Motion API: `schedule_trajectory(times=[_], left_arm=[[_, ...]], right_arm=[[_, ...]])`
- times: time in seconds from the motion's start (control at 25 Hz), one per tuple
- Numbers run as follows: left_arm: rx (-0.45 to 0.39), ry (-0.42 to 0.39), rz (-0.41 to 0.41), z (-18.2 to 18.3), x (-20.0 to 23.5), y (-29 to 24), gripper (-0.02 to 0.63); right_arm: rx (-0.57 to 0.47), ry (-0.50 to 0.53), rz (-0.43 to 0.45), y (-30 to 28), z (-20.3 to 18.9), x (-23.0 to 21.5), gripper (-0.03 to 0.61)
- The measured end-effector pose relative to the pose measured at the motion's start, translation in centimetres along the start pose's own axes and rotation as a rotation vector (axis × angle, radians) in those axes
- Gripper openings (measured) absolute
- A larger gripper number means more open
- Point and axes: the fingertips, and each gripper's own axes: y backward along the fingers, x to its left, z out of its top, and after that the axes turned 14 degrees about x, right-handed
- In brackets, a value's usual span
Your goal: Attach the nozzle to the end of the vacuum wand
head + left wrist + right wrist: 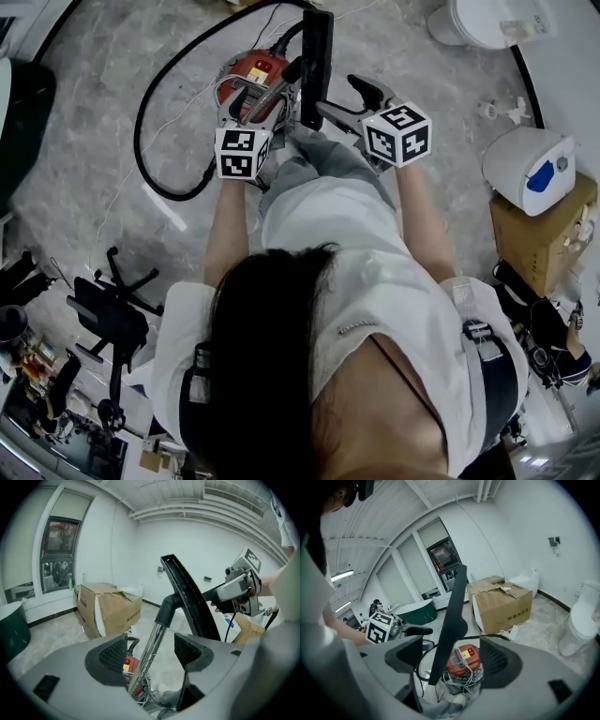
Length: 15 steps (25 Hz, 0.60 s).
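Nozzle (187, 595), frame centre, looks seated on wand (153, 641). My left gripper (150, 652) gapes around wand, no contact. Right gripper (451, 657) spread, nozzle between jaws, seemingly unpressed. Next: check fit, back both off.

The person wore a white short-sleeved shirt (375, 281) and grey trousers (314, 173), with black buckled straps (483, 347) over both shoulders. The left gripper (150, 651) and right gripper (452, 656) had grey shells and black ribbed pads (114, 654). Each carried a white cube (242, 153) with black square markers.
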Motion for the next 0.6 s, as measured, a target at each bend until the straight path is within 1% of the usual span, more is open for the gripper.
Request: schedule_trajectory(times=[0.12,0.24,0.36,0.52,0.6], left_arm=[[-0.034,-0.009,-0.014,0.9,-0.9,1.4,0.311],[-0.094,0.026,-0.047,2.1,-2.0,3.0,0.31],[-0.136,0.062,-0.07,3.0,-2.8,4.5,0.31],[-0.193,0.059,-0.051,4.0,-2.9,6.6,0.296],[-0.233,0.057,-0.03,4.8,-2.9,7.4,0.251]], right_arm=[[-0.033,0.04,-0.046,0.5,0.4,0.7,0.374],[-0.086,0.022,-0.084,1.2,0.8,0.8,0.374],[-0.135,-0.003,-0.124,2.1,1.0,0.7,0.374],[-0.167,-0.033,-0.138,2.6,1.1,1.5,0.373],[-0.174,-0.033,-0.137,2.8,1.1,1.7,0.373]])
